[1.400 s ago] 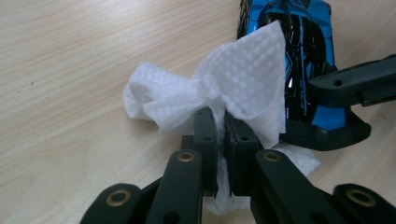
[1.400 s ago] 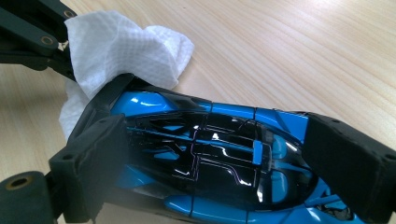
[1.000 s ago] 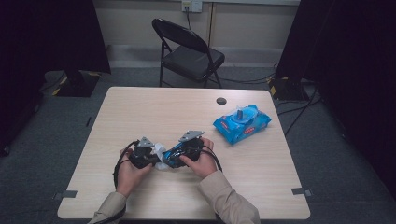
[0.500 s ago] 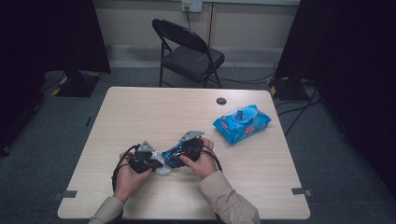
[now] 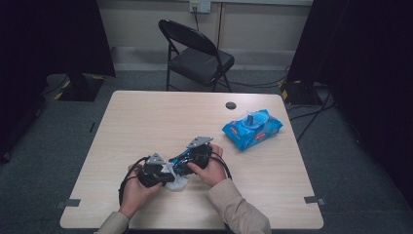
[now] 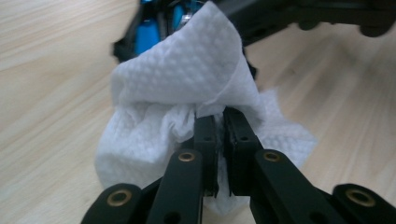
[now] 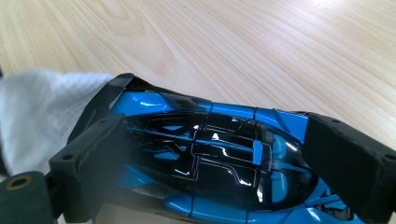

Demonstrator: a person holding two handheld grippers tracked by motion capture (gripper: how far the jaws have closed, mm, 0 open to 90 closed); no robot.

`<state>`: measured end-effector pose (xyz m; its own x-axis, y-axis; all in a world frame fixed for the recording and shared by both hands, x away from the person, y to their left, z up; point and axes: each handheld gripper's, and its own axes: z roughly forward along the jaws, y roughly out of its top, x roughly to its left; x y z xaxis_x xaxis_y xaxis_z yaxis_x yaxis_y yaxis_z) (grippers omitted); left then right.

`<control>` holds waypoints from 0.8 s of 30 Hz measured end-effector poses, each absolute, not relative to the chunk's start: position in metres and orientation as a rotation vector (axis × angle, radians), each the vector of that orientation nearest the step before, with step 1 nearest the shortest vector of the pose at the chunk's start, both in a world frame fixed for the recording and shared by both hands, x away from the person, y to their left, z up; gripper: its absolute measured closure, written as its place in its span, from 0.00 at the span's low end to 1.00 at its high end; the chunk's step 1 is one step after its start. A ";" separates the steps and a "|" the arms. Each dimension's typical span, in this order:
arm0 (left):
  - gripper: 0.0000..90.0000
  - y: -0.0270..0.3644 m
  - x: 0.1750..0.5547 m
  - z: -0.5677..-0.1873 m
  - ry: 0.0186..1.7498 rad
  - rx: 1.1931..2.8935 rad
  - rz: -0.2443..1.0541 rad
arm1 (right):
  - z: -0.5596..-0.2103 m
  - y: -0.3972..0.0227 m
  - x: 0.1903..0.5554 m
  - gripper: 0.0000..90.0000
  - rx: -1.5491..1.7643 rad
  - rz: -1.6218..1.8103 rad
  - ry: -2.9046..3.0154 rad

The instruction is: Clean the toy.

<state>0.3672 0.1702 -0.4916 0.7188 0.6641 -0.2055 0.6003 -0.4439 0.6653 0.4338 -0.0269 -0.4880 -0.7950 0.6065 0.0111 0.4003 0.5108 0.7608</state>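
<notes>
A light wood table (image 5: 146,122) sits on grey carpet (image 5: 58,141), its grain plain to see in both gripper views. Toward its right side lies a blue wipes pack (image 5: 252,128), angled, flap on top, and just behind it, near the far edge, there's a small dark round hole (image 5: 231,105) in the tabletop. Beyond the table a black folding chair (image 5: 197,56) stands facing this way, well apart from it. Black curtains (image 5: 53,34) hang at left and right. Cables (image 5: 311,109) trail across the floor at right, and a wall outlet (image 5: 199,6) shows up top.
</notes>
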 end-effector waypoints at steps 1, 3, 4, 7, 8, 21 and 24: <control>0.94 0.167 0.366 -0.492 0.942 2.177 0.099 | -0.488 -0.027 0.434 0.08 0.850 1.158 2.498; 0.94 0.161 0.363 -0.492 0.916 2.186 0.090 | -0.488 -0.027 0.434 0.08 0.850 1.157 2.499; 0.94 0.159 0.362 -0.492 0.909 2.185 0.086 | -0.488 -0.027 0.434 0.08 0.850 1.159 2.497; 0.94 0.155 0.360 -0.492 0.888 2.194 0.076 | -0.488 -0.027 0.433 0.08 0.854 1.160 2.495; 0.94 0.154 0.359 -0.491 0.880 2.195 0.066 | -0.488 -0.027 0.433 0.08 0.853 1.159 2.495; 0.94 0.169 0.349 -0.465 0.823 2.159 0.043 | -0.488 -0.027 0.434 0.08 0.850 1.157 2.499; 0.94 0.181 0.350 -0.456 0.835 2.135 0.064 | -0.487 -0.026 0.434 0.08 0.857 1.146 2.507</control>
